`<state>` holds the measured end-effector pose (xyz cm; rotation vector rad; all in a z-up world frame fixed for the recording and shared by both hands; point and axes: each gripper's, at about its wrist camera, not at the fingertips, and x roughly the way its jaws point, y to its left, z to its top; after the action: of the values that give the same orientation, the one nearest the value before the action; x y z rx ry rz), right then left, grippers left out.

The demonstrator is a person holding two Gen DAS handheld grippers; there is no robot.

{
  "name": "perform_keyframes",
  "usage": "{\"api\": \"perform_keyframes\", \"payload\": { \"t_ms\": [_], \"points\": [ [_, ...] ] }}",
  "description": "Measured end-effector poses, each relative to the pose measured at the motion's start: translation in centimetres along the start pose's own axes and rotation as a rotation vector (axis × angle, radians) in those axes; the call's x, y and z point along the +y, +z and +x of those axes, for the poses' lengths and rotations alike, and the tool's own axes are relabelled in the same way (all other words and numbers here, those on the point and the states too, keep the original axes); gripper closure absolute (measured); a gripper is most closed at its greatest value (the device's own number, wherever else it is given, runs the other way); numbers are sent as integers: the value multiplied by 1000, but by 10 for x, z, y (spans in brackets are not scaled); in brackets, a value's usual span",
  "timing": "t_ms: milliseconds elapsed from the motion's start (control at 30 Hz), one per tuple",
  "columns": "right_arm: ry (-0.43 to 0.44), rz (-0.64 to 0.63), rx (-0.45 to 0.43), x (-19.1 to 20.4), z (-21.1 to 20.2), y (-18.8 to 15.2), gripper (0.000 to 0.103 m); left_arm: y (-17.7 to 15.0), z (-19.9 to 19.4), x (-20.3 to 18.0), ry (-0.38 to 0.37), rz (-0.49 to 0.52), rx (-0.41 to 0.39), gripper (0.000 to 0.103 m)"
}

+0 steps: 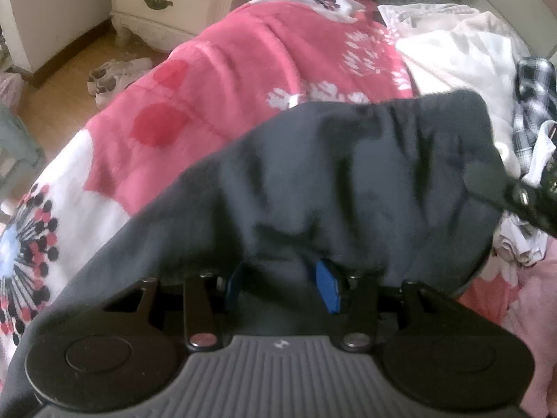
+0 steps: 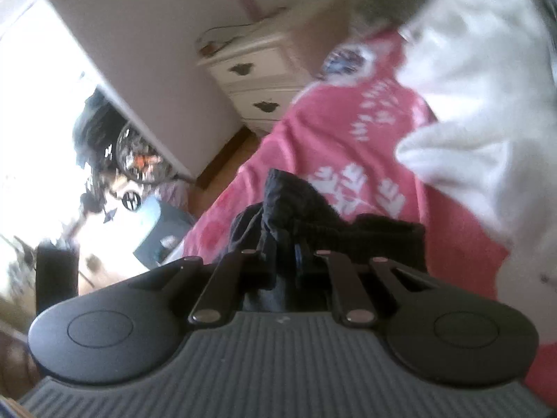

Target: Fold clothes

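Note:
A dark navy garment [image 1: 348, 181] hangs spread across the left wrist view, above a pink flowered bedspread [image 1: 222, 80]. My left gripper [image 1: 283, 284] is shut on its near edge, with cloth bunched between the blue fingertips [image 1: 329, 291]. At the right edge of that view the other gripper [image 1: 532, 205] pinches the garment's far corner. In the right wrist view my right gripper [image 2: 285, 261] is shut on a bunched black fold of the same garment [image 2: 296, 205], held over the pink bedspread [image 2: 348, 146]. Its fingertips are hidden in the cloth.
A pile of white clothes [image 1: 463, 55] and a black-and-white checked piece [image 1: 532, 97] lie on the bed to the right. A cream nightstand [image 1: 167, 0] and shoes [image 1: 115, 76] stand on the wooden floor to the left. A bright window [image 2: 34, 87] is far left.

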<state>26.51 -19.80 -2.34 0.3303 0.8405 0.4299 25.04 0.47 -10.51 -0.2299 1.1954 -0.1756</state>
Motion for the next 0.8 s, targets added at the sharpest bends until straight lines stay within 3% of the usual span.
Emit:
{"api": "perform_keyframes", "payload": {
  "t_ms": [133,233,333,400,533,633,800],
  "points": [
    [-61,21,30,-13,-8,-15,95,-3,-1,0,0,14,10,57],
    [-62,148,58,-42,-2,-21,92,-4,-1,-1,7,27,14,57],
    [-12,251,48,-63,4,-22,85,0,-3,-2,-1,20,1,57],
    [46,328,34,-74,12,-19,73,3,-7,-3,-12,11,-17,57],
    [145,465,17,-90,36,-9,60,10,-15,-4,-33,-7,-53,57],
    [159,524,-34,-95,43,-1,56,21,-20,-13,-70,0,-82,55],
    [176,664,-156,-116,16,-8,52,46,-27,-39,-161,40,-133,45]
  ]
}}
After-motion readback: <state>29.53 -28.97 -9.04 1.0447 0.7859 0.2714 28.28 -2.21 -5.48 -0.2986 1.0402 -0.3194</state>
